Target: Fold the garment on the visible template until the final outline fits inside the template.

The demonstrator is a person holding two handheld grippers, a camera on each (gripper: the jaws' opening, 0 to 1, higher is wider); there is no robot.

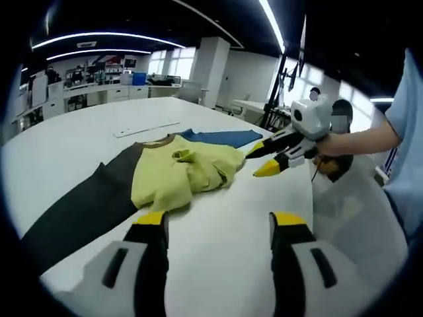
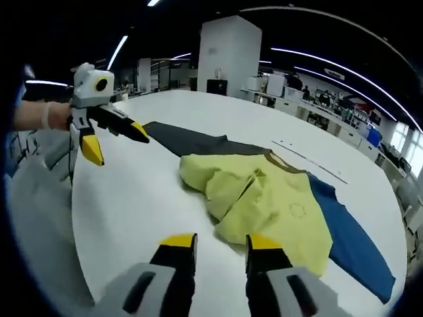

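A crumpled yellow shirt [image 1: 185,172] [image 2: 264,198] with a brown collar lies bunched on a flat cloth strip, dark grey [image 1: 86,205] [image 2: 192,142] at one end and blue [image 1: 221,137] [image 2: 350,244] at the other, on a white table. My left gripper [image 1: 219,221] [image 2: 116,145] is open and empty, hovering short of the shirt's near edge. In the left gripper view my right gripper [image 1: 262,160] comes in from the right, open, its yellow tips just beside the shirt's edge. In its own view the right gripper [image 2: 221,242] has jaws apart and empty, close to the shirt's hem.
A thin white strip [image 1: 145,129] [image 2: 310,162] lies on the table beyond the cloth. The table's edge [image 1: 312,198] runs on the right, with a person's arm [image 1: 370,139] past it. Bare white tabletop [image 2: 132,205] lies between the grippers. Office desks stand far behind.
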